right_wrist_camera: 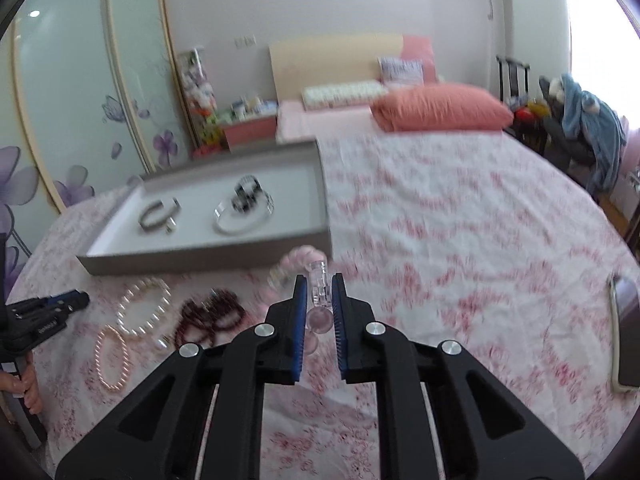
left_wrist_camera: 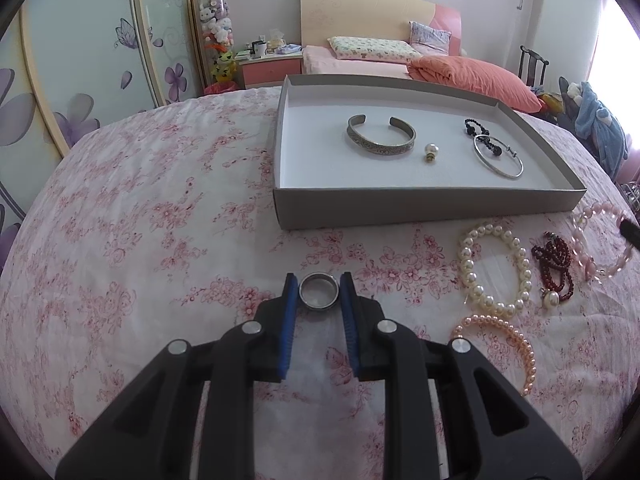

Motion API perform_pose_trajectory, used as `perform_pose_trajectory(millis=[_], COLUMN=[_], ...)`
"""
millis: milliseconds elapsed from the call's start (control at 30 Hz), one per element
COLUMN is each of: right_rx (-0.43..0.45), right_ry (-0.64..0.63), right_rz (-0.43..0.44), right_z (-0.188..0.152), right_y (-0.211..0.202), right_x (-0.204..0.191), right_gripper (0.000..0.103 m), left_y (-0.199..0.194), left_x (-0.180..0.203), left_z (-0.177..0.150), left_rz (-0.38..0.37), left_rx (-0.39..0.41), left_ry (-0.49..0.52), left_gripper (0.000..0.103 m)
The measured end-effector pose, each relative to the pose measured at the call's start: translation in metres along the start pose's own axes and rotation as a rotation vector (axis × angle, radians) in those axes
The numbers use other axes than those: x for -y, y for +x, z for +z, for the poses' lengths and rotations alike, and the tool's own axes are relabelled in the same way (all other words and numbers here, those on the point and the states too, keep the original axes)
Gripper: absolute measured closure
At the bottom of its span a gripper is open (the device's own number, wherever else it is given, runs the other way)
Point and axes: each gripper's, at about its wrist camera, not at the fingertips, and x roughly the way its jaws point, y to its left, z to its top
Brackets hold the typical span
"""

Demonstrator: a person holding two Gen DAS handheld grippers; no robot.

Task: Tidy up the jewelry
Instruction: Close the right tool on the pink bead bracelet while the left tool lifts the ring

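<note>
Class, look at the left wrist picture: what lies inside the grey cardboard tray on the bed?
Inside the tray lie an engraved cuff bangle, a pearl earring, a thin silver bangle and black beads, partly overlapped by that bangle.

Black angular fingers point(left_wrist_camera: 348, 320), blue ribbed pads point(right_wrist_camera: 298, 320) (silver pivot screws)

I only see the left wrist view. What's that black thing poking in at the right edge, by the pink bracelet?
Observer: That's the right gripper. Its pads are clamped on the pink bracelet.
Operator: Anything lying beyond it?
Observer: A phone lies on the bedspread, far to the right.
Operator: And who holds the gripper I look along?
Observer: A hand grips the handle of the left gripper.
</note>
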Motion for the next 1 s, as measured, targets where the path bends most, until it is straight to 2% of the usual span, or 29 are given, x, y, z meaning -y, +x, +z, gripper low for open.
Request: perform_pose_trajectory(millis=[267, 333, 467, 567, 667, 700, 767, 800, 833, 933, 1000], right_rx=[0.111, 0.120, 0.146, 0.118, 0.037, 0.005, -0.054, -0.074, -0.099, -0.162, -0.197], right_ry=[-0.054, -0.065, -0.080, -0.096, -0.074, -0.062, -0.046, -0.040, -0.037, -0.061, -0.101], right_rz=[0.028, 0.033, 0.044, 0.033, 0.053, 0.067, 0.087, 0.095, 0.107, 0.139, 0.128], right_z=[0.008, 0.008, 0.011, 0.012, 0.009, 0.007, 0.000, -0.003, -0.007, -0.019, -0.026], right_y=[-0.018, -0.021, -0.025, -0.022, -0.015, -0.012, -0.006, -0.004, -0.002, 0.003, 0.006], right_x=[-0.019, -0.023, -0.029, -0.030, -0.022, -0.019, -0.016, -0.014, -0.012, -0.018, -0.026], right_gripper=[0.090, 0.102, 0.102, 0.102, 0.101, 0.099, 0.083, 0.068, 0.061, 0.061, 0.061], left_y=[-0.021, -0.026, -0.035, -0.037, -0.038, -0.037, -0.037, -0.037, -0.037, -0.037, -0.037], left_x=[0.001, 0.002, 0.005, 0.006, 0.006, 0.006, 0.005, 0.003, 0.003, 0.000, -0.001], left_z=[-0.001, 0.000, 0.001, 0.001, 0.001, 0.001, 0.002, 0.003, 0.003, 0.003, 0.003], left_rz=[-0.006, -0.009, -0.018, -0.024, -0.027, -0.028, -0.031, -0.032, -0.031, -0.029, -0.026], left_rx=[0.078, 0.101, 0.132, 0.133, 0.130, 0.129, 0.128, 0.128, 0.129, 0.133, 0.132], left_ry=[0.001, 0.000, 0.003, 0.005, 0.004, 0.002, -0.002, -0.002, -0.001, -0.004, -0.006], left_gripper=[0.081, 0.081, 0.081, 0.081, 0.081, 0.081, 0.081, 0.081, 0.081, 0.081, 0.081])
